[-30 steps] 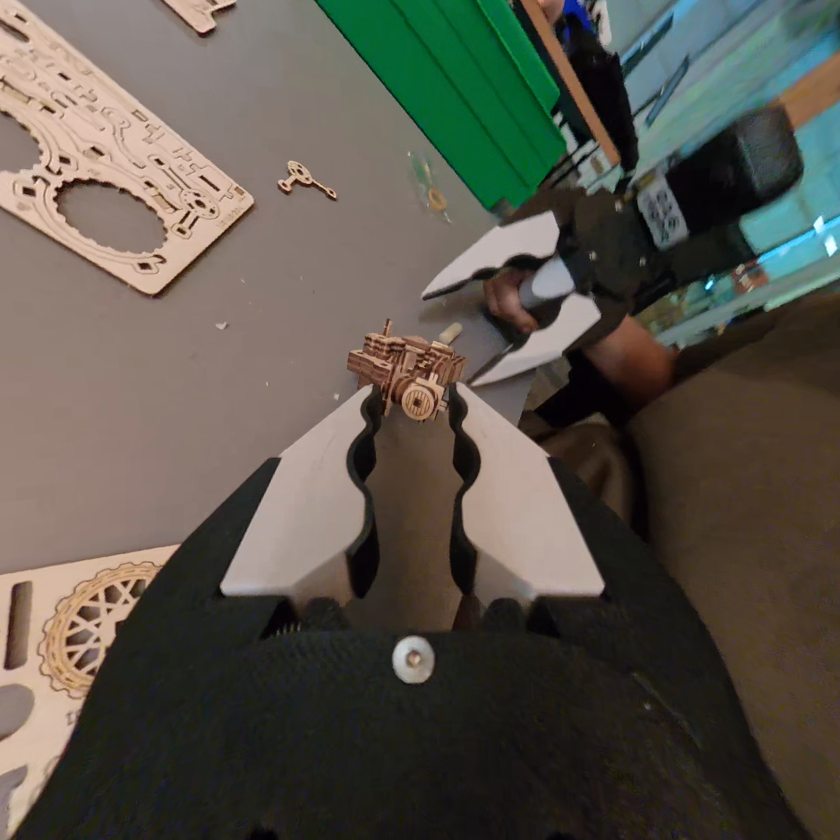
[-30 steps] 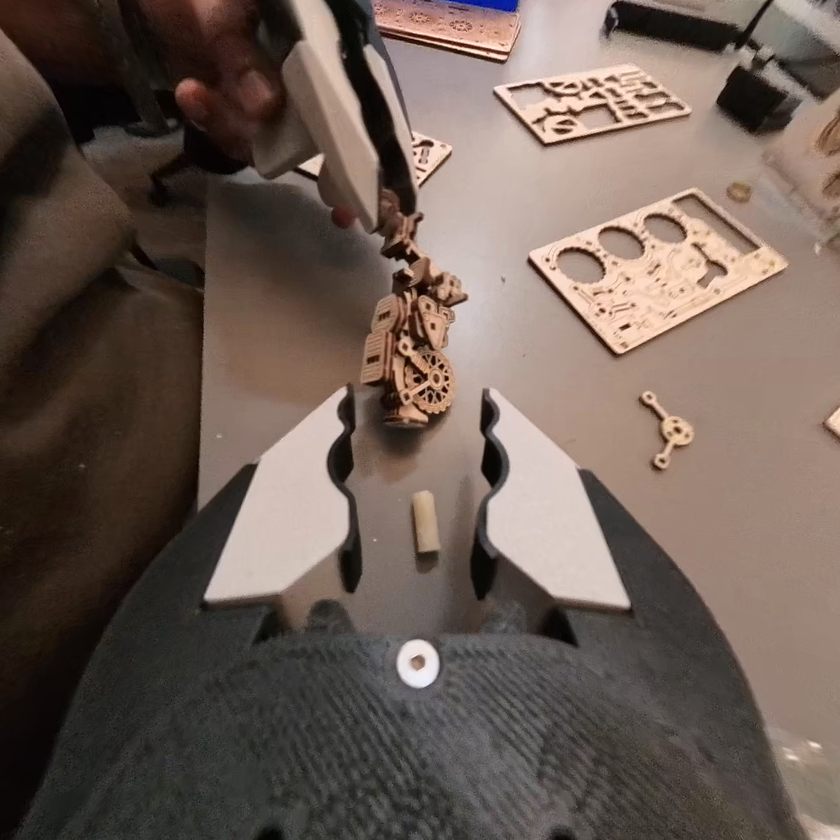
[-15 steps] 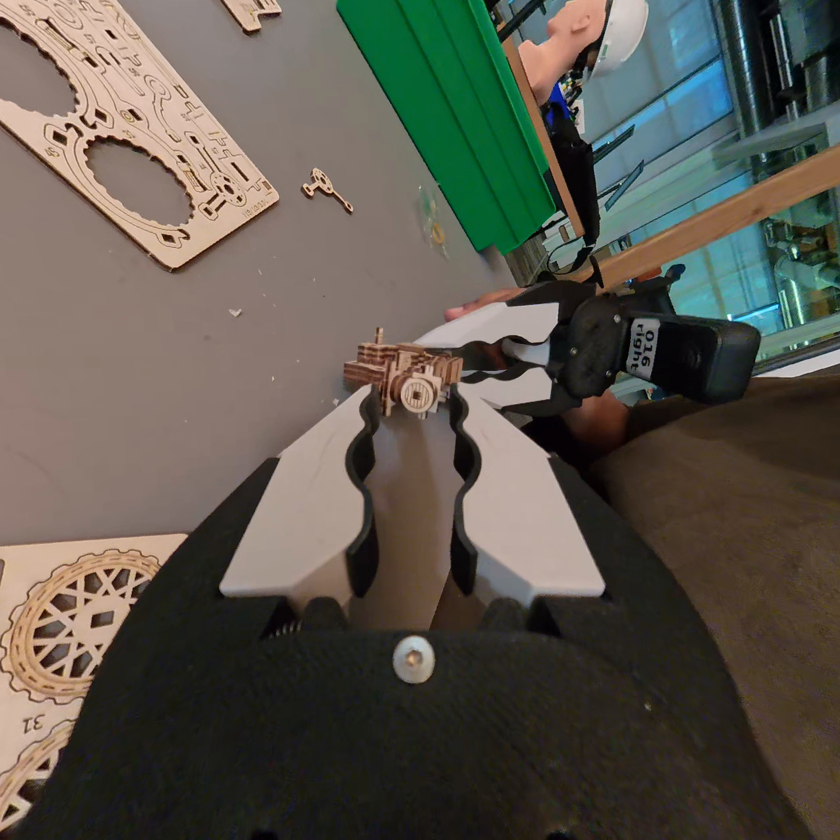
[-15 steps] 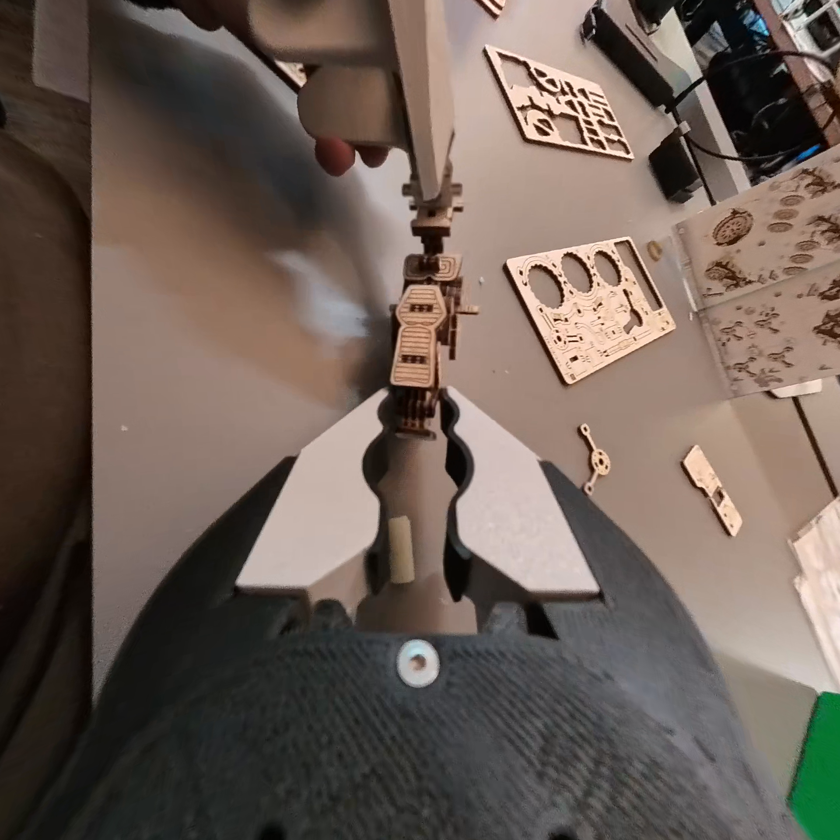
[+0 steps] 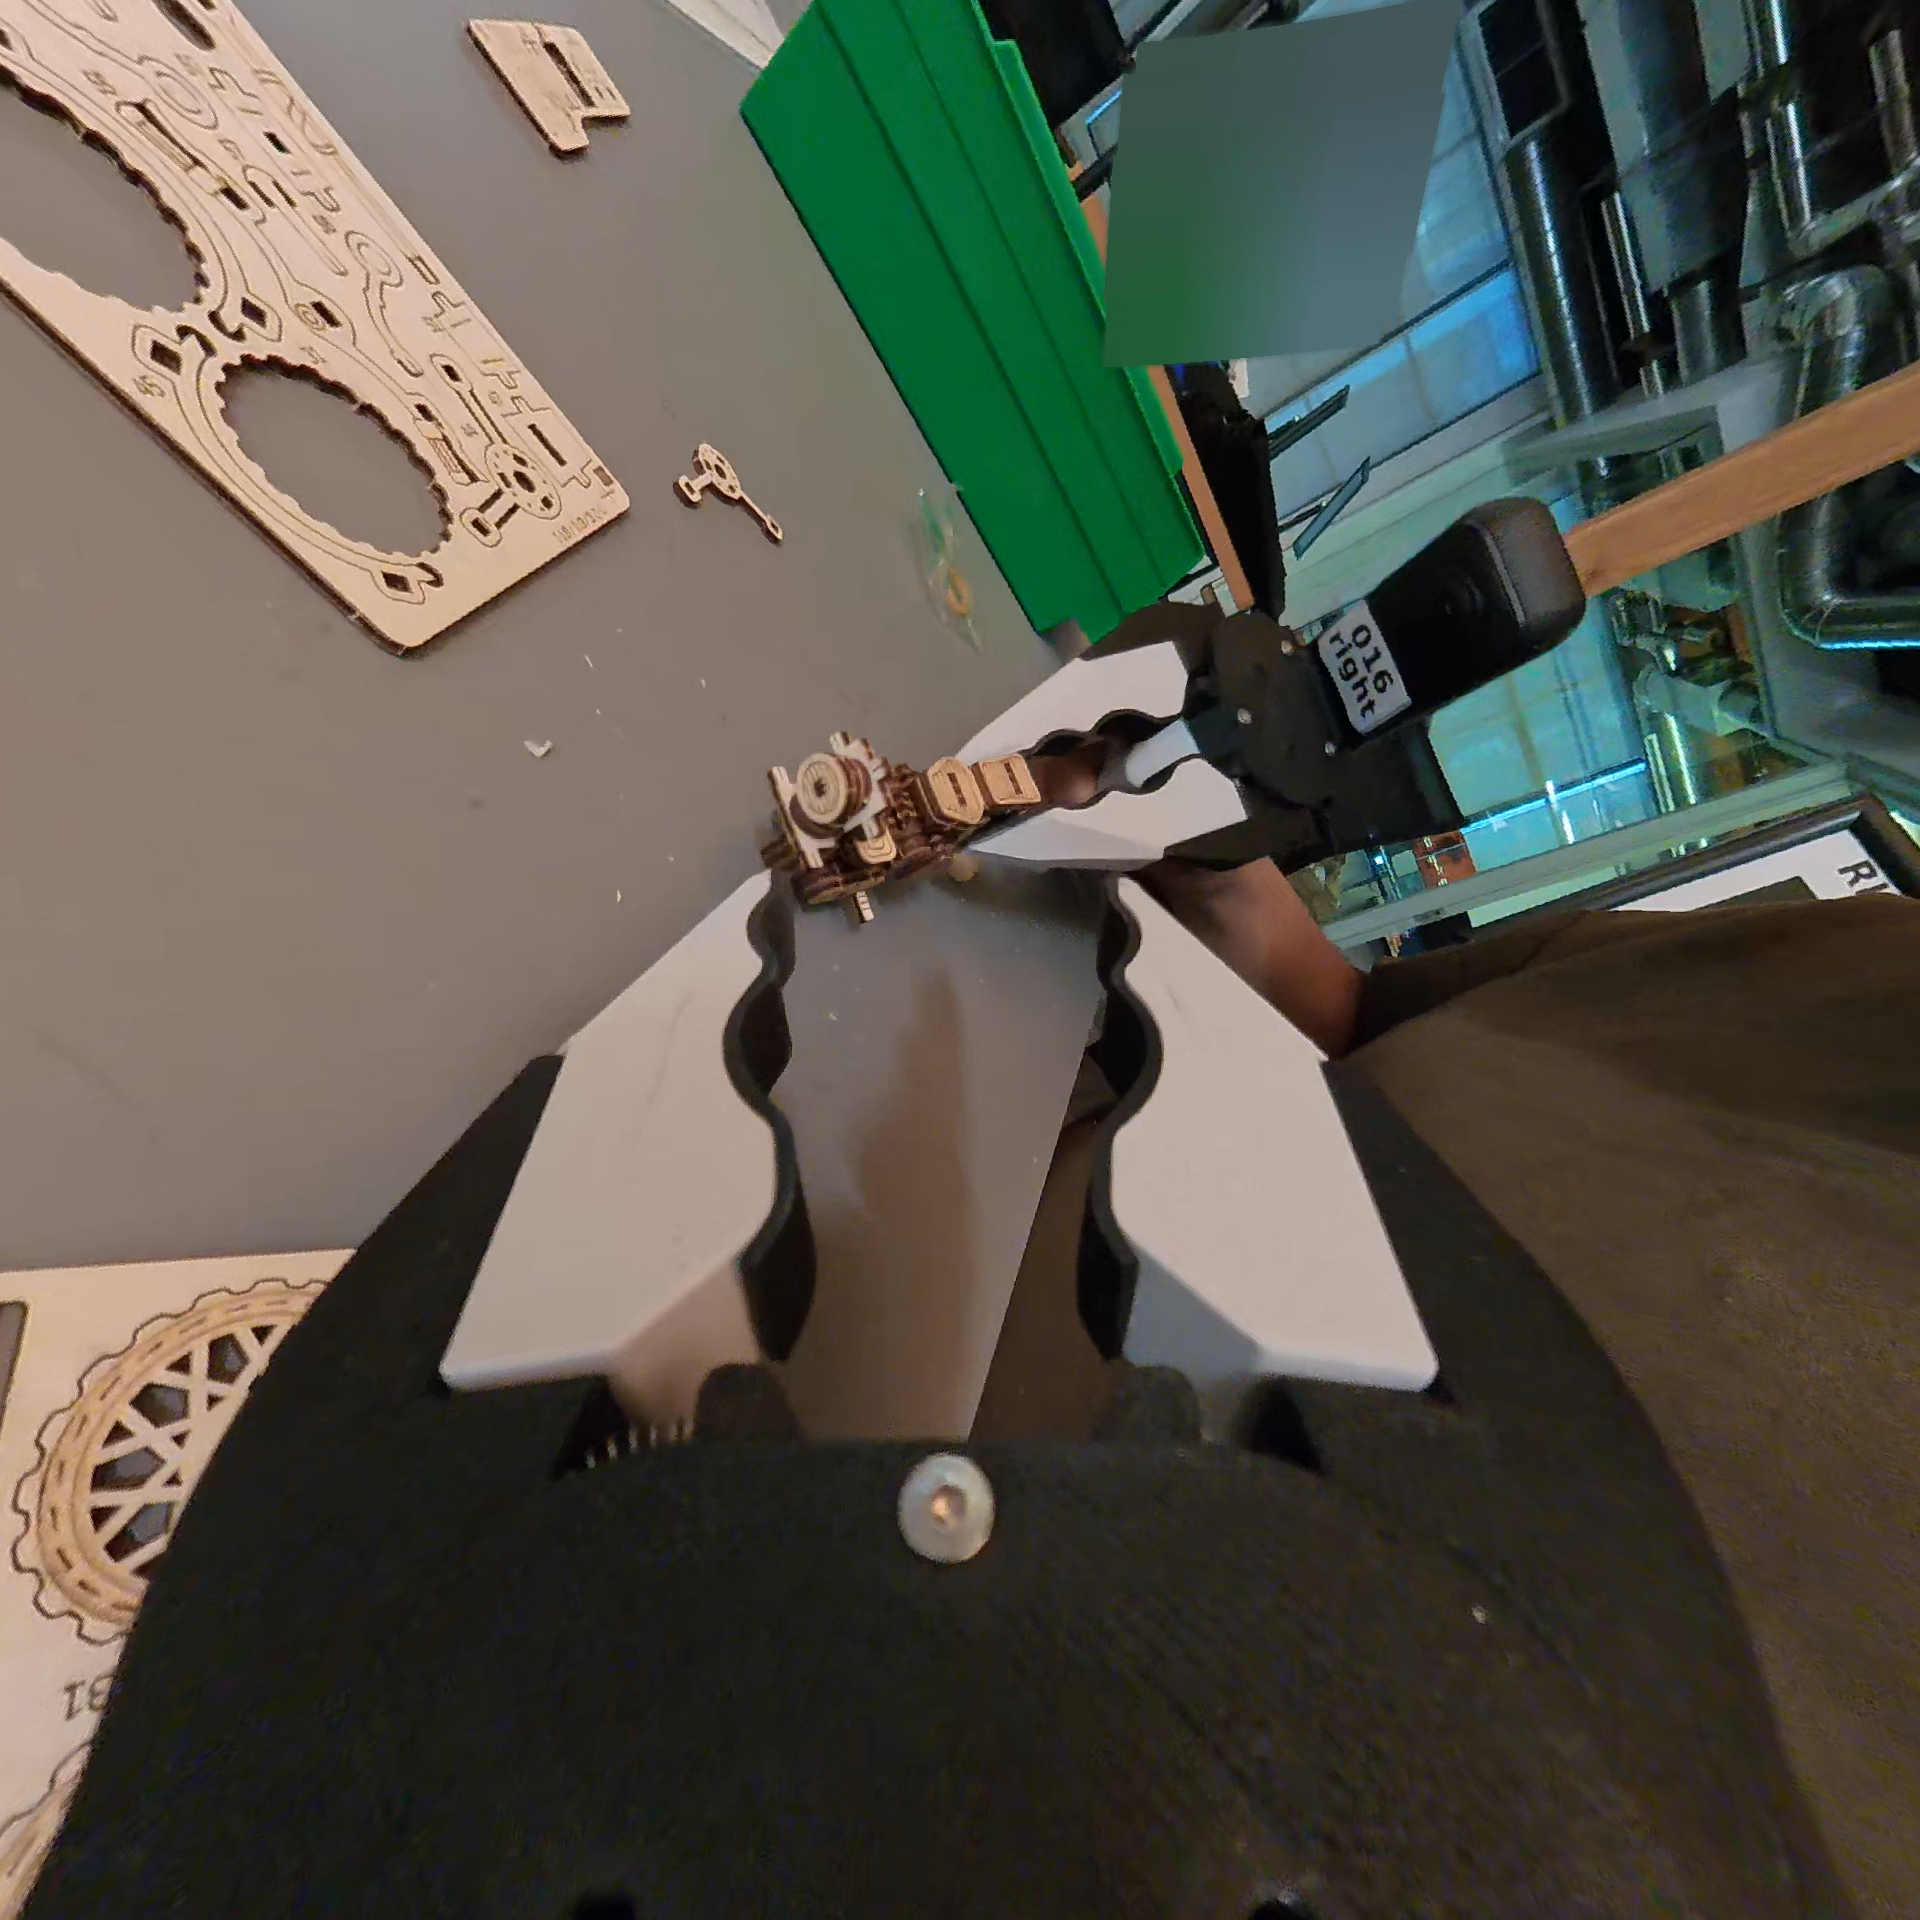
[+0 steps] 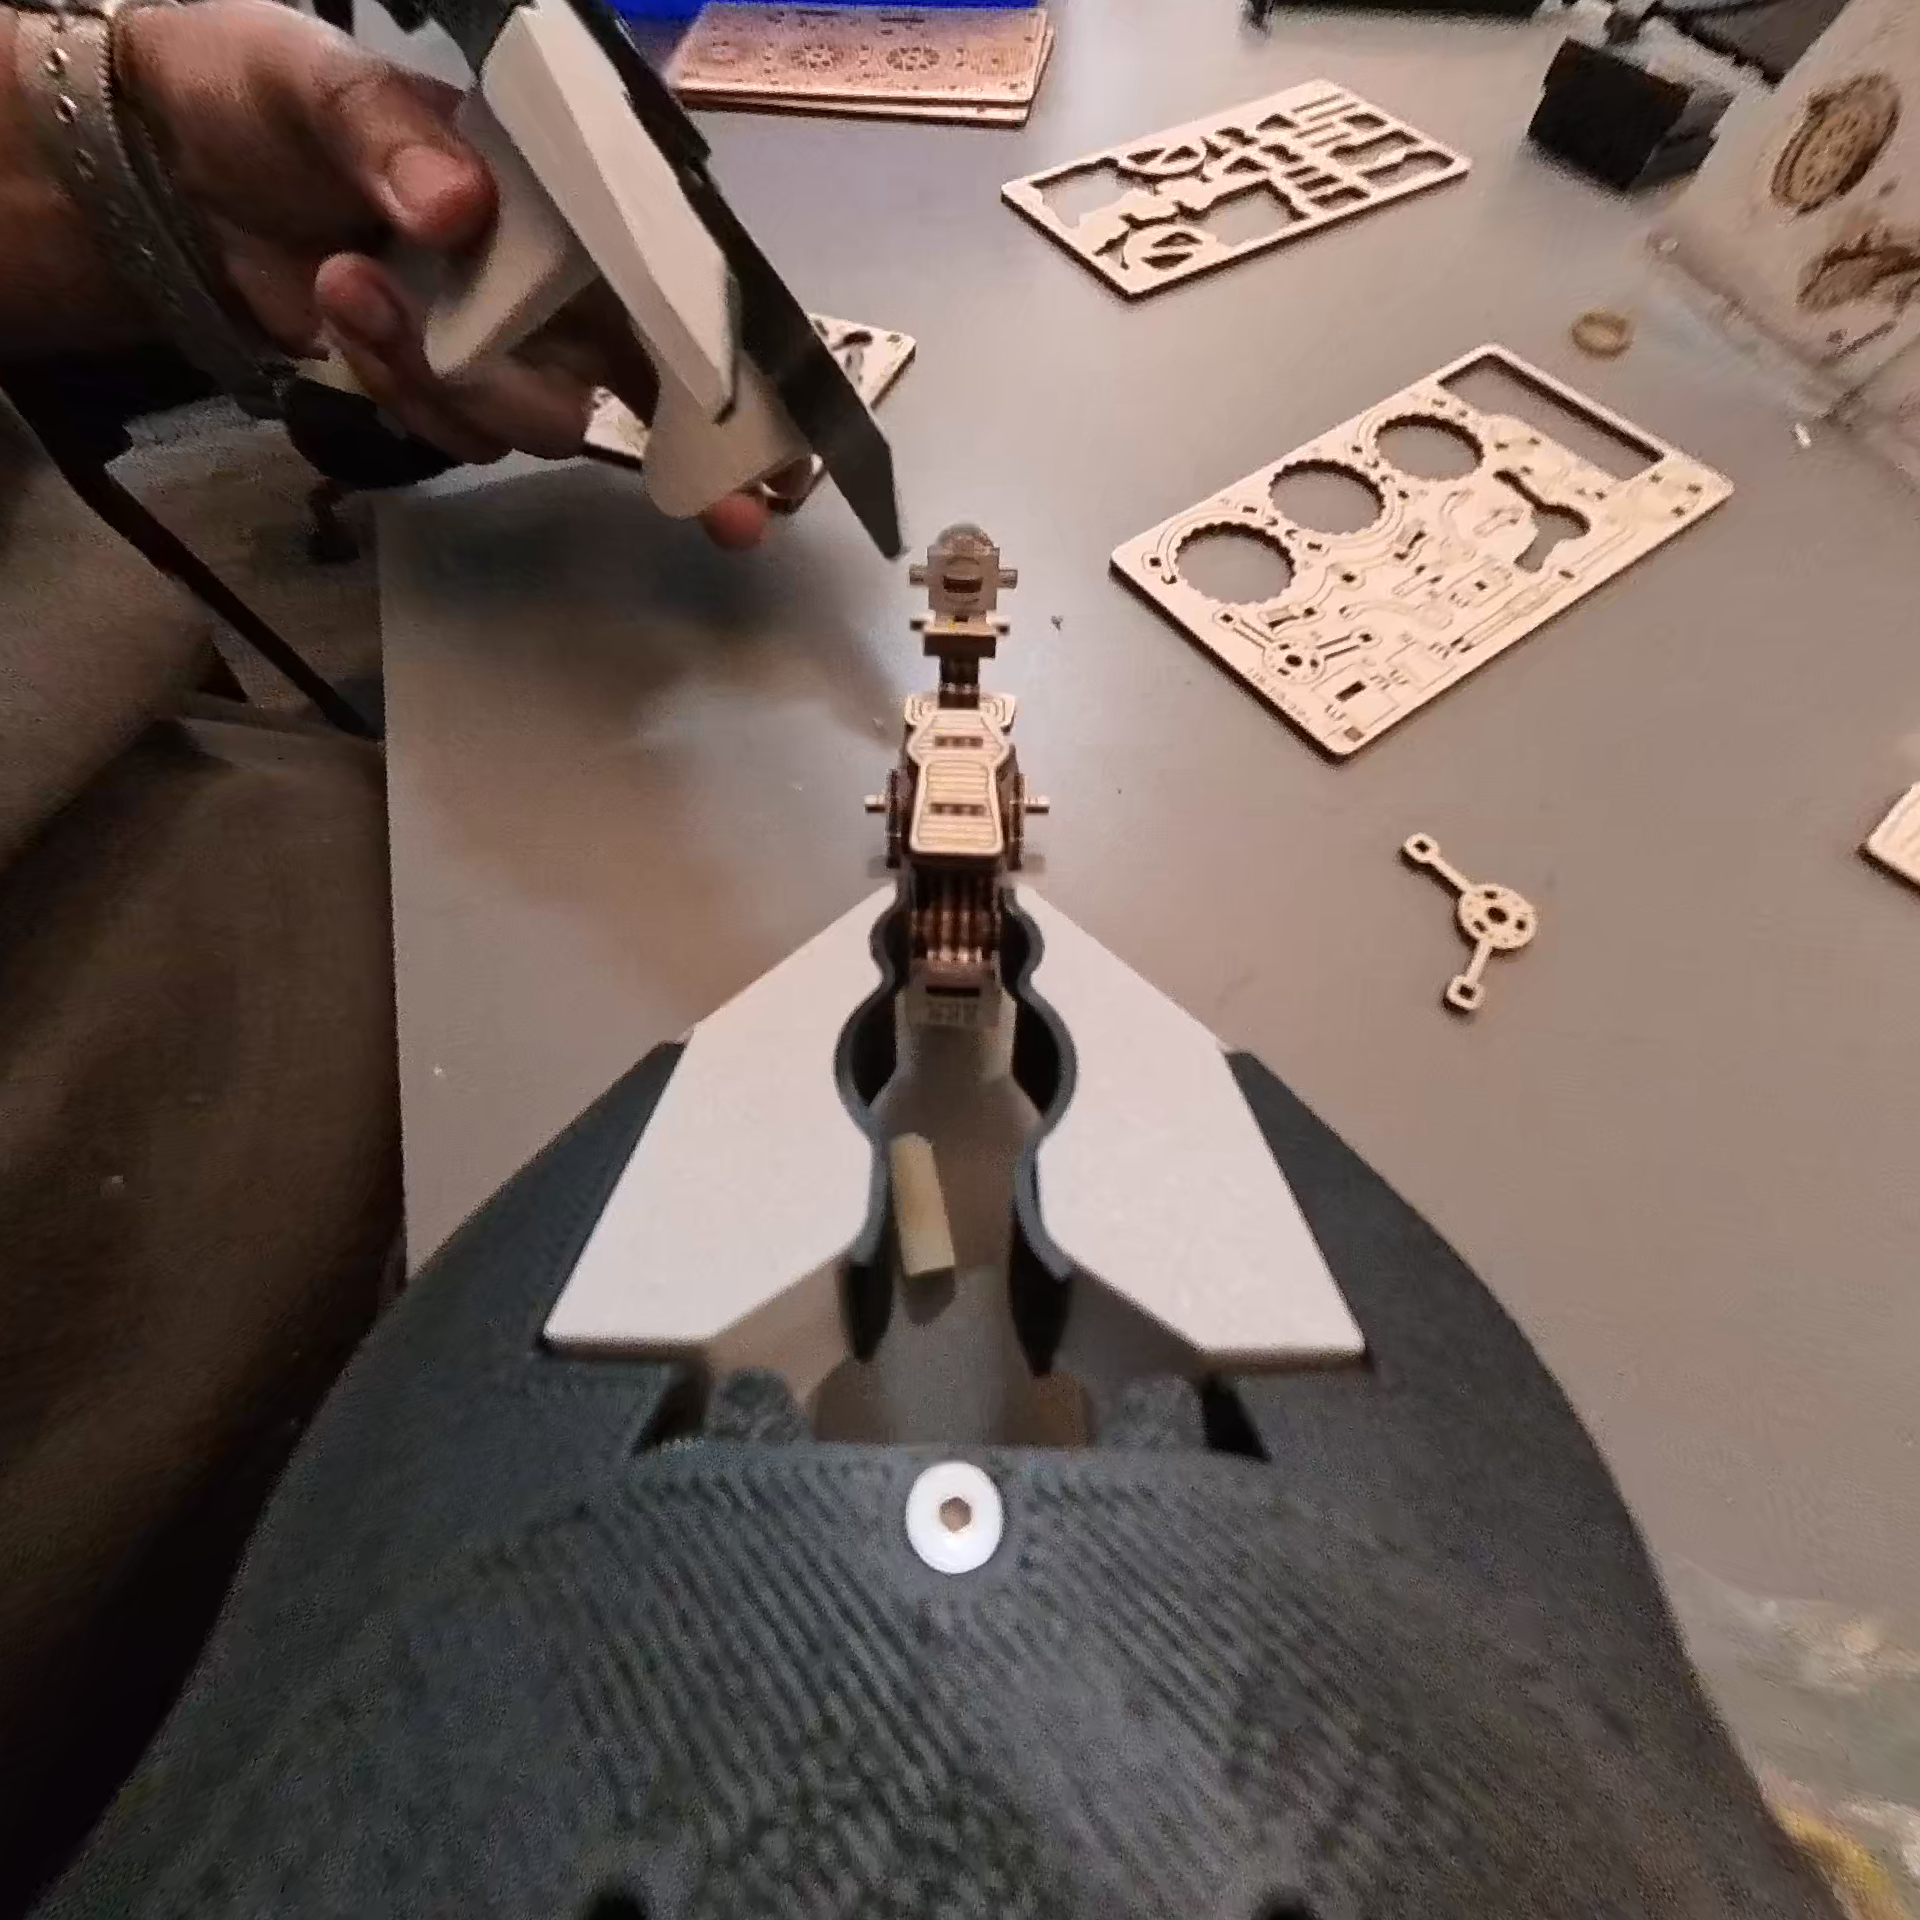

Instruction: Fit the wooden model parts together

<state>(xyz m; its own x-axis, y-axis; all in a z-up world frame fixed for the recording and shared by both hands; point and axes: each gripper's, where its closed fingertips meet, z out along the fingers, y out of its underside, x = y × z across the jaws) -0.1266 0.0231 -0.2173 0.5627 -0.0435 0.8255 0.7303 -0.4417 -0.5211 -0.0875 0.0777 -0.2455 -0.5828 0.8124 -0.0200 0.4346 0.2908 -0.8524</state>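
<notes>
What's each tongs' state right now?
Left tongs: open, holding nothing, tips beside the wooden model.
Right tongs: closed on the wooden model's rear end.

**Two wrist cameras facing each other**

Each camera is looking forward along its own fingers, close above the grey table (image 5: pixel 260 935). Both are sharing the wooden model (image 5: pixel 883 821) (image 6: pixel 956 800) at 12 o'clock, each seeing the opposite gripper beyond.

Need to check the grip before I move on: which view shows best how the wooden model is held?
The right wrist view: the right gripper is shut on the wooden model, seen head-on between its fingertips. The left wrist view shows the model side-on, beyond the open left gripper.
</notes>
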